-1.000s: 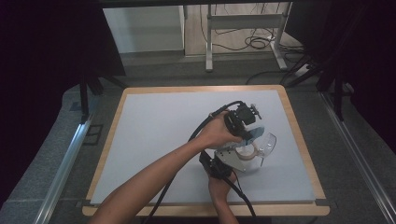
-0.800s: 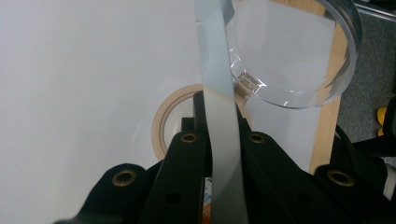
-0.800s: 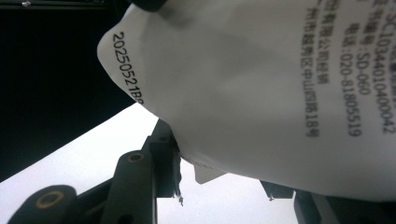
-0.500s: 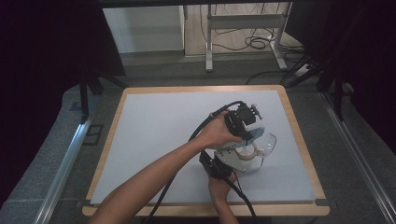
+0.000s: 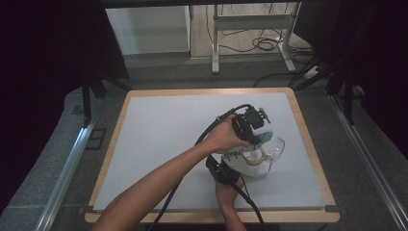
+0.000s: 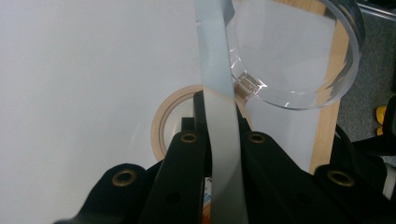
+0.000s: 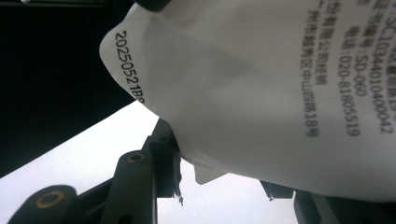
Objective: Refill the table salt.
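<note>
My left gripper [image 5: 253, 132] hangs over the right half of the table, pointing down. In the left gripper view [image 6: 217, 106] it is shut on a thin blue-grey flat piece [image 6: 215, 70], seen edge-on, which shows light blue in the high view [image 5: 262, 139]. Below it lie a beige tape roll [image 6: 161, 123] [image 5: 254, 157] and a clear round plastic container [image 6: 299, 51] [image 5: 276, 147]. My right gripper [image 5: 236, 162] comes in from the near side. In the right gripper view [image 7: 224, 163] its jaws are shut on the lower edge of a white printed packet [image 7: 261, 93].
A white mat [image 5: 159, 125] covers the table inside a wooden border [image 5: 114, 139]. Black cables trail from both grippers toward the near edge. Beyond the far edge are a metal stand [image 5: 250, 21] and floor cables.
</note>
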`<state>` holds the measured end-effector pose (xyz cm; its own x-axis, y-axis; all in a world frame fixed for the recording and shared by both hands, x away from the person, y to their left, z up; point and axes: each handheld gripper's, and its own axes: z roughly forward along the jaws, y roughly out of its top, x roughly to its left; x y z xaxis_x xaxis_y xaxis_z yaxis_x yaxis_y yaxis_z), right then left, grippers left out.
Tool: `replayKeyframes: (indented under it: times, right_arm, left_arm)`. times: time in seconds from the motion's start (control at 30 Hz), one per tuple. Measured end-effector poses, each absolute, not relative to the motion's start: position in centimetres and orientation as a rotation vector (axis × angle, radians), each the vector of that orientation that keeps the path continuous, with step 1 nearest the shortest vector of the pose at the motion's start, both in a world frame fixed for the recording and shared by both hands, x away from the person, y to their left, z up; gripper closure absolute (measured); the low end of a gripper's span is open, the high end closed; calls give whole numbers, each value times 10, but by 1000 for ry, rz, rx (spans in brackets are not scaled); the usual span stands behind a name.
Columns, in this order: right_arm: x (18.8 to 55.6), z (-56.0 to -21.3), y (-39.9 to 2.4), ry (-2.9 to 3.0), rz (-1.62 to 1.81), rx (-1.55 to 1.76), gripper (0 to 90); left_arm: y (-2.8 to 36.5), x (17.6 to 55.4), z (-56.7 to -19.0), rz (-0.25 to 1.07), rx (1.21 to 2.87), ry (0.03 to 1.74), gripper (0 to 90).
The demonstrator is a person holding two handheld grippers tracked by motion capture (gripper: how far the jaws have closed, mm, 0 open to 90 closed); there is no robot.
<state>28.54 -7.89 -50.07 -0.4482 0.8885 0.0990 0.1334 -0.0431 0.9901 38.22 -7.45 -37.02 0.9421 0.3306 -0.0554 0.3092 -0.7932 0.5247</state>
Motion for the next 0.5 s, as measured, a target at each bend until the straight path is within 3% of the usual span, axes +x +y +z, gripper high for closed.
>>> replayKeyframes:
  times: [0.5]
  right_arm:
    - [285, -500, -79, 1612, 1553, 1099, 563]
  left_arm:
    - [-75, 381, -370, 56, 2547, 460, 900]
